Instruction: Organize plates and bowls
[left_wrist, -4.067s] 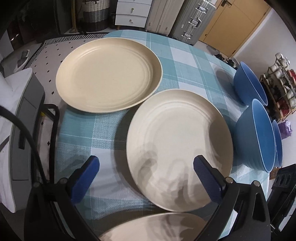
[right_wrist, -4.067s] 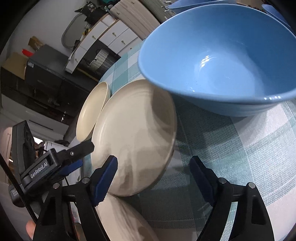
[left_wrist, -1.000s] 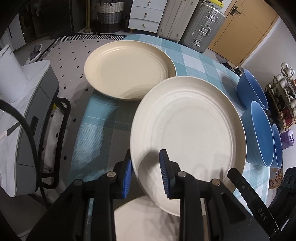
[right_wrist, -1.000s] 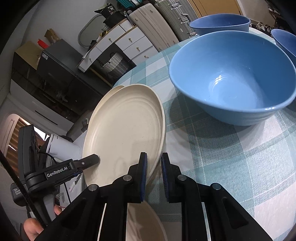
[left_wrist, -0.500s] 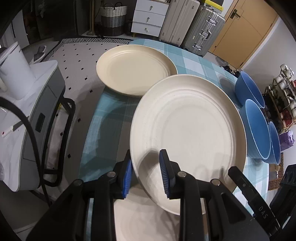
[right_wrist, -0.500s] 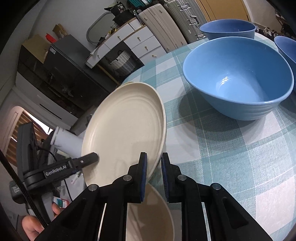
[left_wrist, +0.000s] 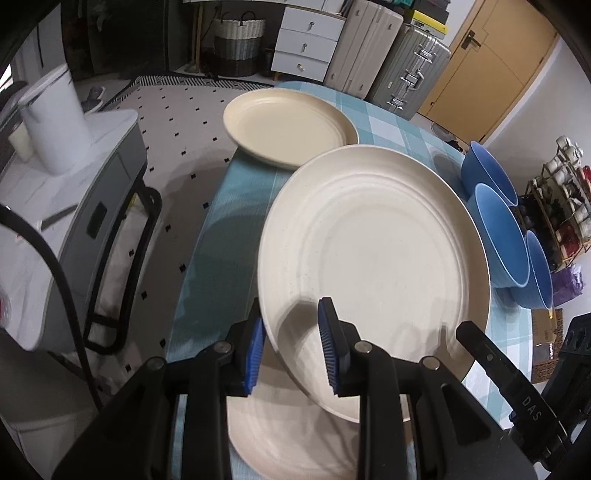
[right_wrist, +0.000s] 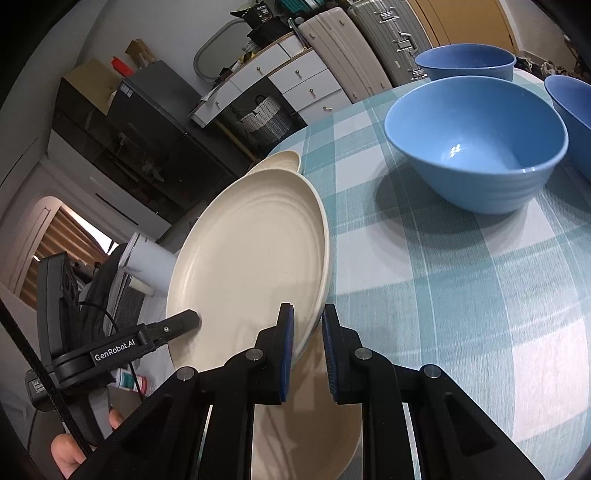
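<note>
I have the round cream plate with faint concentric ridges pinched at its near rim by both tools, and it hangs tilted above the table with its far edge higher. My left gripper has its blue ribbed pads nearly together on the rim at the plate's near left; my right gripper is almost closed on the rim at the near right. Under the raised plate a second cream plate lies flat at the near edge of the table, and a third, yellower cream plate sits at the far left. Three smooth blue bowls stand in a row along the right, on the woven teal-and-white checked tablecloth.
</note>
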